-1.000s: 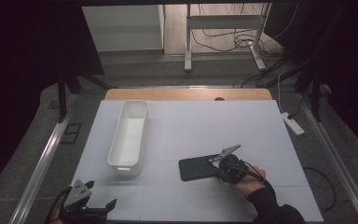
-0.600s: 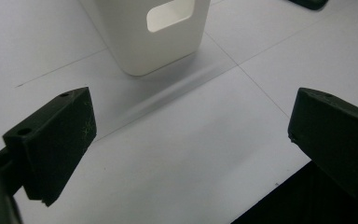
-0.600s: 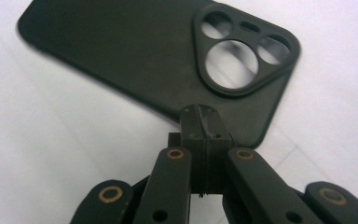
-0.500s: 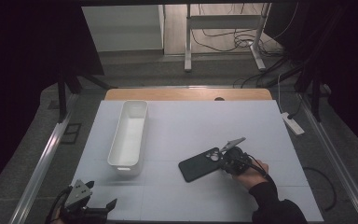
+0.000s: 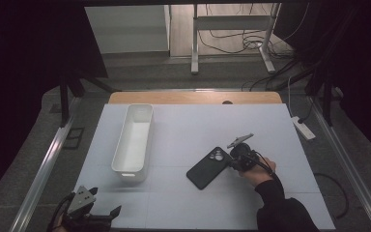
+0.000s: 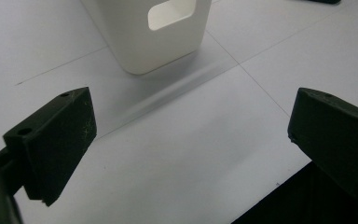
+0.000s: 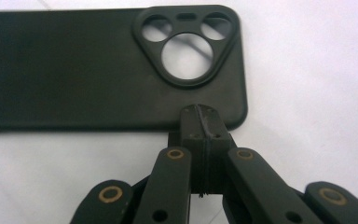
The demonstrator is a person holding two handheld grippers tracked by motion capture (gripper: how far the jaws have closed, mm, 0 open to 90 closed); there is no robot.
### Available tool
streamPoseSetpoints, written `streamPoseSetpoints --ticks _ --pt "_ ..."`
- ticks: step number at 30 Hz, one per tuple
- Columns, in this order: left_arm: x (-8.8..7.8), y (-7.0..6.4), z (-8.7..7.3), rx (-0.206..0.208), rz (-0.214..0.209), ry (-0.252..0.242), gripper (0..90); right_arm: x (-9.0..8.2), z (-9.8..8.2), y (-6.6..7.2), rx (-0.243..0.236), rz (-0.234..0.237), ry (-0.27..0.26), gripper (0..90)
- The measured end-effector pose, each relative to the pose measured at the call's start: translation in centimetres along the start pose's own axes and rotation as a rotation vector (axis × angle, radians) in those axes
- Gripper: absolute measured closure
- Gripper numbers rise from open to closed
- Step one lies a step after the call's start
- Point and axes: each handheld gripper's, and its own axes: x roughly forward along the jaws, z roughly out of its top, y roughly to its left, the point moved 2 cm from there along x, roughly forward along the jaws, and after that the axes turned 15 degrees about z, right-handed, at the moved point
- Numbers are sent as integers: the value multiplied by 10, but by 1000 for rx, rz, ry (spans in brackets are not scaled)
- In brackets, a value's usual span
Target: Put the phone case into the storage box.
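I had the right tool [image 7: 200, 116] fully closed, pinching nothing, nudging the phone case [image 5: 209, 167] across the desk [image 5: 270, 125]. Left tool [image 6: 186, 135] sat wide open, empty. Next: push toward the white bin [image 5: 134, 137].

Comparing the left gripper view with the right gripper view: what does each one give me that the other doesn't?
Left gripper view alone: the end wall of the white plastic bin with its handle cut-out, seen between the left hand-held gripper jaws, which stand wide apart with nothing between them.

Right gripper view alone: the black rubbery phone case lying flat, camera cut-outs facing up, with the right hand-held gripper shut, its tips at the case's near edge.

Both: the white tabletop.
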Motion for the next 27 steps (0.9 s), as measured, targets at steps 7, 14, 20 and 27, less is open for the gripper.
streamPoseSetpoints --ticks 7,14,20,27 --pt "0 0 0 -4 -1 -1 17 4 9 -9 35 -11 -16 900" --pt "0 0 0 -4 -2 -1 17 9 19 -17 60 -21 -33 900" --pt "0 0 0 -3 -4 1 17 15 29 -20 62 -29 -42 900" --pt "1 0 0 6 -2 6 17 22 38 -21 64 -43 -55 900"
